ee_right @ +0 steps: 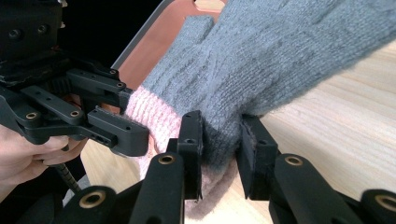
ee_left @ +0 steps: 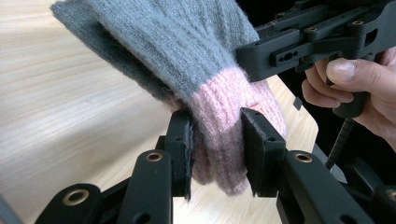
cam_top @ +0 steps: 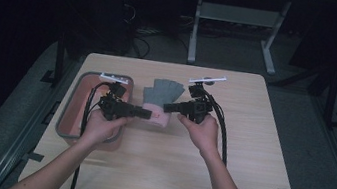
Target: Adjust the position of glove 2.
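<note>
A knitted glove [cam_top: 162, 95], grey with a pink cuff [cam_top: 159, 118], hangs between both grippers over the wooden table [cam_top: 249, 152]. My left gripper [ee_left: 215, 151] is shut on the pink cuff [ee_left: 219, 126], its pads pressing the wool from both sides. My right gripper [ee_right: 219, 151] is shut on the grey part of the glove [ee_right: 261, 65] just past the cuff. In the high view the left gripper [cam_top: 152, 115] comes in from the left and the right gripper [cam_top: 167, 107] from the right, their tips close together at the cuff. The glove's fingers point away toward the table's far side.
A shallow reddish tray with a grey rim [cam_top: 70, 105] lies on the table's left part, under the left hand. Black cables trail from both grippers along the forearms. A desk frame [cam_top: 237, 24] stands on the floor beyond the table.
</note>
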Demonstrator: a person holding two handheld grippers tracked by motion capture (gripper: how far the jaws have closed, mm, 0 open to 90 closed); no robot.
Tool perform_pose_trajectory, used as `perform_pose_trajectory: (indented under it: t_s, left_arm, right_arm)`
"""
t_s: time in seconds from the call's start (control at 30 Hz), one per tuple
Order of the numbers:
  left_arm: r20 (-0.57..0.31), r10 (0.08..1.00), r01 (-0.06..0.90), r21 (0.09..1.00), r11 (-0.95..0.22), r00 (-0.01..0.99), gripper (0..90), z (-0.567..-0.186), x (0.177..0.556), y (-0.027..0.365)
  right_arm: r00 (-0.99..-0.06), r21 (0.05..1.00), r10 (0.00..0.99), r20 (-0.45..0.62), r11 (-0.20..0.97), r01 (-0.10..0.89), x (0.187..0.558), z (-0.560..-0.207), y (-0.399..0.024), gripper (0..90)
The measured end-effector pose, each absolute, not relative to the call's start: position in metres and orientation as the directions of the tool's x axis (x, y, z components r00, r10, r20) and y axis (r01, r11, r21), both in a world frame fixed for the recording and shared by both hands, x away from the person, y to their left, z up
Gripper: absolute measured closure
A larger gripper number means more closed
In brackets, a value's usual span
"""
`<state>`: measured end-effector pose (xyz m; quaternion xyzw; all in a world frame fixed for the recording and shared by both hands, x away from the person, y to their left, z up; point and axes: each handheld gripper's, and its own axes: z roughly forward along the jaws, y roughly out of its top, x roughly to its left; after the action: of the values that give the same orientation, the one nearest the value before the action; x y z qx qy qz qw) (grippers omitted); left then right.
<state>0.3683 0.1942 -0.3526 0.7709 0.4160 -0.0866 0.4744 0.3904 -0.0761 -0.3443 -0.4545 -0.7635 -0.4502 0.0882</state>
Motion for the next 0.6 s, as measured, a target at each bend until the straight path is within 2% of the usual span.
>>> perform_pose_trajectory:
  t_s: [0.6]
  left_arm:
    - [-0.532,0.572,0.723,0.67,-0.167,0.624,66.2,-0.344,0.369,0.222]
  right_arm:
    - [-0.598,0.613,0.59,0.543,0.208,0.762,0.401,-0.334,-0.049,72.2]
